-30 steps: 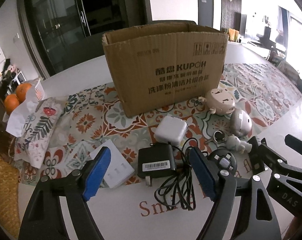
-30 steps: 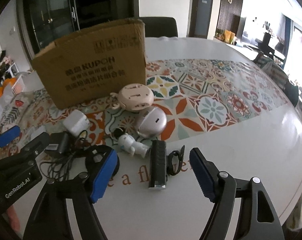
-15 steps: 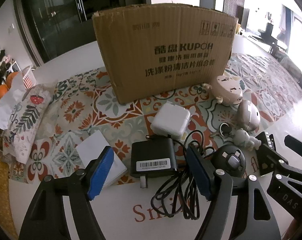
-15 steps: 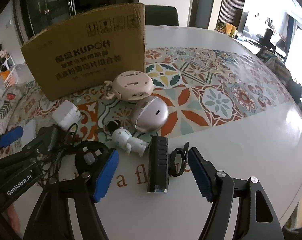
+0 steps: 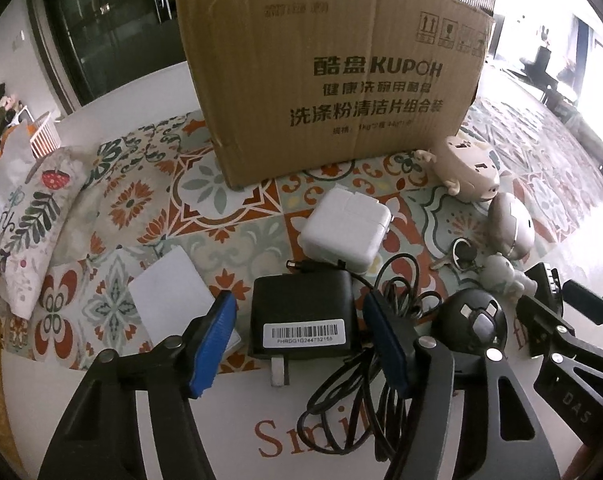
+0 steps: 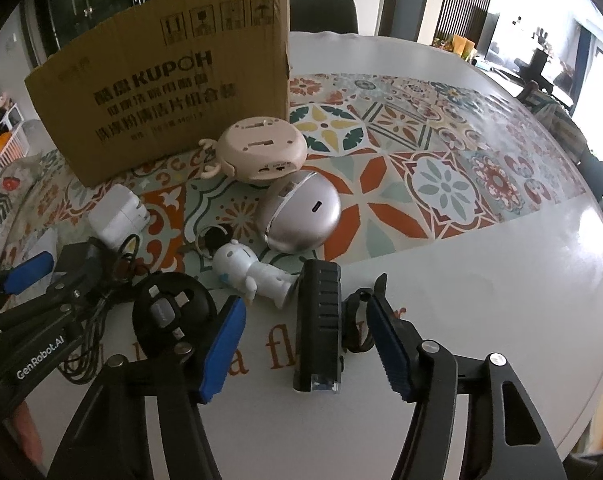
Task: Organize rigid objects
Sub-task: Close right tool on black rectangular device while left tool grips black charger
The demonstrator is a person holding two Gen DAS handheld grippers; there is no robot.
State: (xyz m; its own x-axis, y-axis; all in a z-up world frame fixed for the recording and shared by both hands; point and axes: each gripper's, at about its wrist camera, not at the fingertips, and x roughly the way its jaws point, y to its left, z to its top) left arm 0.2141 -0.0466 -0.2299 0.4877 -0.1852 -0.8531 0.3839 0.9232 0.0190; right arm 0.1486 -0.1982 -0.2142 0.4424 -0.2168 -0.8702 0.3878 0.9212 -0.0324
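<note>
My left gripper (image 5: 301,342) points down over a black power adapter (image 5: 303,316) with a barcode label. The adapter lies between the blue pads, its cable (image 5: 361,384) coiled to the right. The jaws are closing, and a thin gap shows on each side. My right gripper (image 6: 305,344) straddles a black bike light (image 6: 317,320) lying on the white table. Its jaws are closing too, with clear gaps to the light. A tall cardboard box (image 5: 333,92) stands behind everything.
Around lie a white charger (image 5: 345,232), a white card (image 5: 169,292), a round black plug (image 6: 173,312), a white robot figure (image 6: 249,276), a silver egg-shaped device (image 6: 301,212) and a beige round device (image 6: 261,148). A patterned cloth pouch (image 5: 29,216) sits far left.
Both grippers have sunk closer to the table and their jaws have narrowed, the left around the adapter, the right around the bike light. The objects have not moved.
</note>
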